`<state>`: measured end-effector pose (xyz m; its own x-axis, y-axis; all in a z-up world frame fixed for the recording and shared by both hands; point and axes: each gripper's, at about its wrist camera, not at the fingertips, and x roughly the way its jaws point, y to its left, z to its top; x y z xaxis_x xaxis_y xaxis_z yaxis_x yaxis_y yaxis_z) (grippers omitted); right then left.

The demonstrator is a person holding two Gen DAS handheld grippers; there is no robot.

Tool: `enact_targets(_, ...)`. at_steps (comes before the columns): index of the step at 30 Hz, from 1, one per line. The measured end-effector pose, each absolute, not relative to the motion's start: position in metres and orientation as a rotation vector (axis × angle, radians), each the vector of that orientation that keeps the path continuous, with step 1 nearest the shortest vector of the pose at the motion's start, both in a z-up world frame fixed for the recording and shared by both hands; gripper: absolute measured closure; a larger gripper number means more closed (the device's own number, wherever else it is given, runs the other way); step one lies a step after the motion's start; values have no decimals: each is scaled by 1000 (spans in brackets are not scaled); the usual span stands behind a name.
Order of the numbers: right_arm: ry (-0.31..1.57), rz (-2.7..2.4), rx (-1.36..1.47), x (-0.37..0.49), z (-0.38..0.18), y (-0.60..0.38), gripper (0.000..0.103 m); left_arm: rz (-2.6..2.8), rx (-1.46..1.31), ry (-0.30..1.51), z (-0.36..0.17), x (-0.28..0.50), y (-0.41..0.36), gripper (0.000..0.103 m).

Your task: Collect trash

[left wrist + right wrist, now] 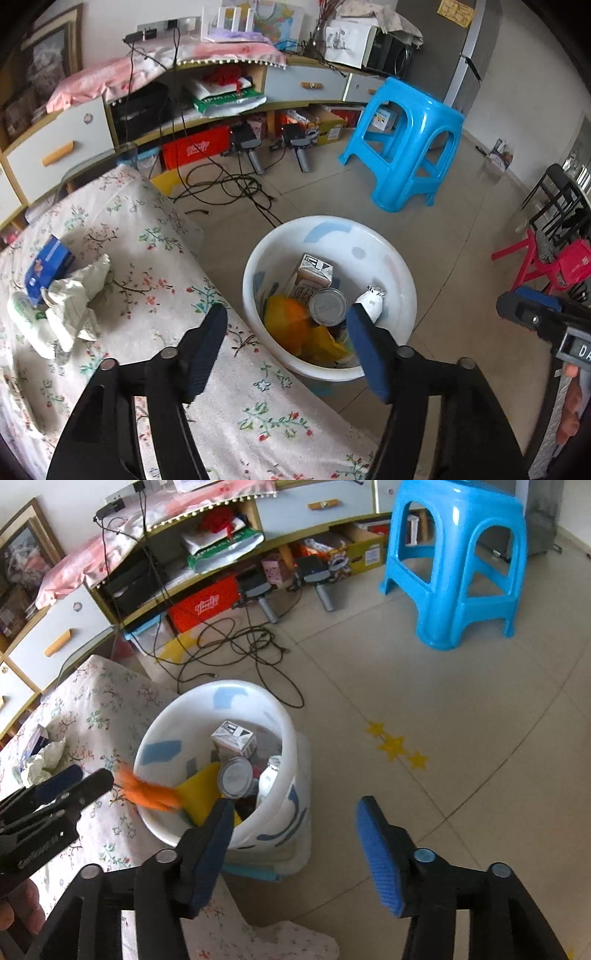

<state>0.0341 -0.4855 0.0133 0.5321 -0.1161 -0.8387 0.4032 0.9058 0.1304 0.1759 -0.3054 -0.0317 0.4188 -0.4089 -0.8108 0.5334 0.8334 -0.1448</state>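
Note:
A white bucket (255,269) stands on the floor beside the floral-clothed table (155,266); it also shows in the right wrist view (291,738). It holds a carton (314,275), a tin can (328,307), a yellow-orange bag (291,325) and a white bottle (373,301). An orange scrap (147,794) is blurred at the bucket's rim. On the table lie crumpled paper (74,299), a blue box (48,267) and a white-green packet (26,321). My left gripper (286,339) is open and empty above the table edge and bucket. My right gripper (295,834) is open and empty over the floor by the bucket.
A blue plastic stool (406,144) stands on the tiled floor beyond the bucket. Black cables (229,188) lie before a low shelf unit (184,110). A red stool and black chair (554,243) are at the right.

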Motion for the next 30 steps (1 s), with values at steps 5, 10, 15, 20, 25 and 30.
enact_targets(5, 945, -328, 303, 33, 17, -482, 33, -581, 155, 974, -24, 166, -291, 15)
enact_targets(10, 946, -319, 303, 36, 19, -474, 33, -562, 157, 977, -16, 156, -267, 13)
enact_targets(15, 944, -302, 284, 39, 22, -457, 29, -525, 134, 987, -10, 145, -229, 3)
enact_targets(20, 953, -281, 252, 46, 22, -434, 24, -459, 121, 989, -10, 135, -182, 0)
enact_targets(25, 970, -269, 210, 54, 19, -411, 22, -350, 79, 991, -17, 137, -124, 0)
enact_targets(30, 992, -249, 176, 66, 13, -383, 21, -242, 20, 1043, -25, 156, -72, 0)
